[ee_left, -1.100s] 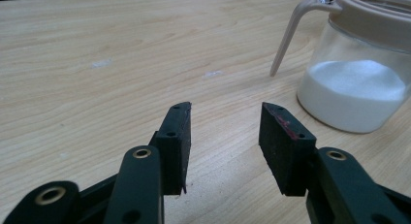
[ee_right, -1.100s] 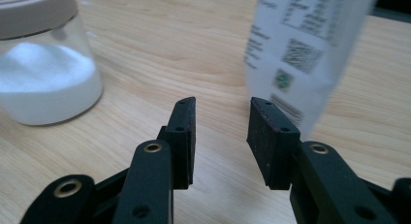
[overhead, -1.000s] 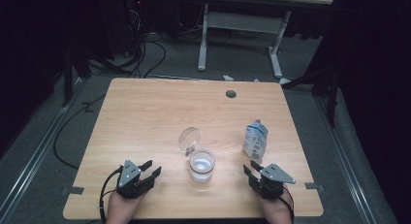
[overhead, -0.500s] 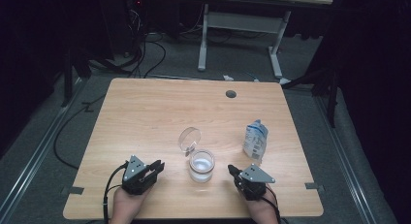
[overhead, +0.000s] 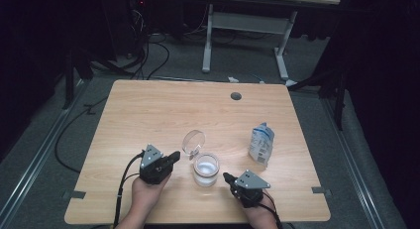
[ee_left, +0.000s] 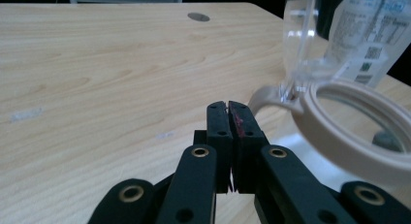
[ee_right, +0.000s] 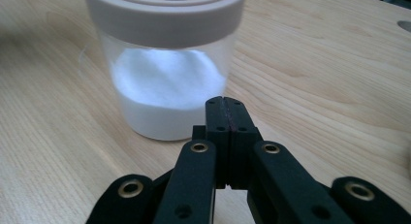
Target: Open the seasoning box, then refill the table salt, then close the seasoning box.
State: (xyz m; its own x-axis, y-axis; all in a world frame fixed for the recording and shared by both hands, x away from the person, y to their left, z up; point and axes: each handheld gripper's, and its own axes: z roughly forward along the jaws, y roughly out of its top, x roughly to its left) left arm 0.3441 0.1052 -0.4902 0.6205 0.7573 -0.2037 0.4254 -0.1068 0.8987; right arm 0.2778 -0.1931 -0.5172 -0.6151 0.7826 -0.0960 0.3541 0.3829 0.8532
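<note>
1 jar [overhead: 206,168], 1 pouch [overhead: 261,144], 2 grippers

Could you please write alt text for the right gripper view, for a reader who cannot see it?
A clear jar with a pale rim, partly filled with white powder, stands on a wooden table just ahead of the right tongs. The black jaws are shut together with nothing between them.

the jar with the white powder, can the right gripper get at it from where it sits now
Probably yes. The right gripper points at the jar with only bare table between them. But its fingers are shut on nothing, so they would have to open first to take the jar.
</note>
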